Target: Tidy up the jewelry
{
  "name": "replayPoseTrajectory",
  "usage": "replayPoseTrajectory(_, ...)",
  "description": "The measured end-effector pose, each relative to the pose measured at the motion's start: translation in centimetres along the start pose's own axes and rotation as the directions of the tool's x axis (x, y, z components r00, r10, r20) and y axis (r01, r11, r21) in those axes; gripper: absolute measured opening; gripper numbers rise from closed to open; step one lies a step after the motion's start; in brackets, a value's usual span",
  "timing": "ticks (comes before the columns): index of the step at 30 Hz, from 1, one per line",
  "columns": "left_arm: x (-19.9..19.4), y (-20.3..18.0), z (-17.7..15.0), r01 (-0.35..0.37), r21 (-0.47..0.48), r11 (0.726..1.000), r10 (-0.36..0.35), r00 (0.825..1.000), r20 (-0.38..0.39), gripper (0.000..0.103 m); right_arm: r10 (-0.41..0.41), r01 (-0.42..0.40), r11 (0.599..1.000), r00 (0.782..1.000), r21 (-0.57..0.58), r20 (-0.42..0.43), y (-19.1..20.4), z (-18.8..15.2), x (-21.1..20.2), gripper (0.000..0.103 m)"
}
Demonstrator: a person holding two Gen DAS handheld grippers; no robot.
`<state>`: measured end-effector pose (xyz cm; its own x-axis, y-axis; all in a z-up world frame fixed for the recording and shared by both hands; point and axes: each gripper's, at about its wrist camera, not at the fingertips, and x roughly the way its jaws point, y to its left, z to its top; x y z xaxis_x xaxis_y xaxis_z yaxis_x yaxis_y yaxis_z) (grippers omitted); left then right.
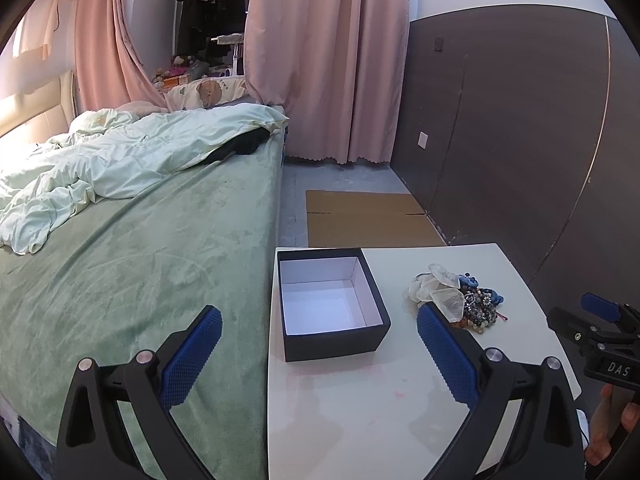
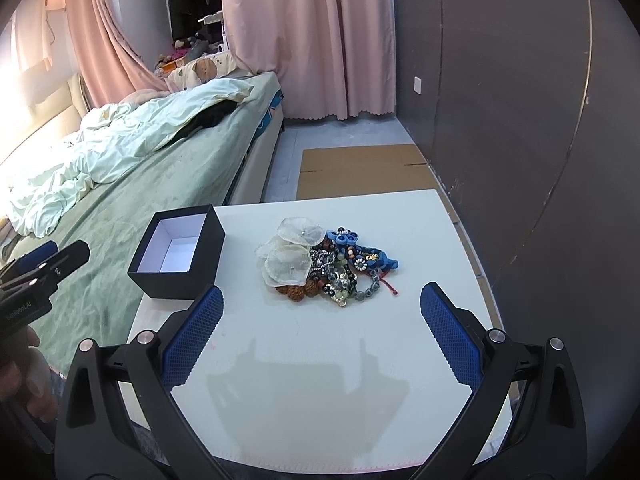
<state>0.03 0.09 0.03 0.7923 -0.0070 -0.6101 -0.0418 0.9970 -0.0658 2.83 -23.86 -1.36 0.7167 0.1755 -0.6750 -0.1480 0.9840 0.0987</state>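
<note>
Both wrist cameras look forward and down over the white table (image 2: pixel 320 360) toward the pink curtain (image 1: pixel 328 60), the left one from nearer the bed (image 1: pixel 140 260); both share the black box (image 1: pixel 332 340) and jewelry pile (image 2: pixel 320 268).

Your right gripper (image 2: pixel 320 332) hangs over the white rectangular tabletop (image 2: pixel 320 380) with its blue ribbed fingers (image 2: pixel 192 340) spread wide, holding nothing. Ahead of it lies a tangled heap of beaded bracelets, translucent shell-like discs and blue cord (image 2: pixel 326 266), resting on the table near its middle. To the left, at the table's edge, stands an open black square box with a white lining (image 2: pixel 178 258), well apart from the heap. Your left gripper (image 2: pixel 38 270) shows at the left border, over the green bedspread (image 2: pixel 120 208).
</note>
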Motion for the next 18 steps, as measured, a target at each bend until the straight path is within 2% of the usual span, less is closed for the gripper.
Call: replayPoseTrajectory(18, -0.08, -0.01, 0.02, 0.015, -0.009, 1.0, -0.015, 1.0, 0.001, 0.095, 0.004, -0.004, 1.0, 1.0, 0.001, 0.006, 0.1, 0.07, -0.06, 0.099)
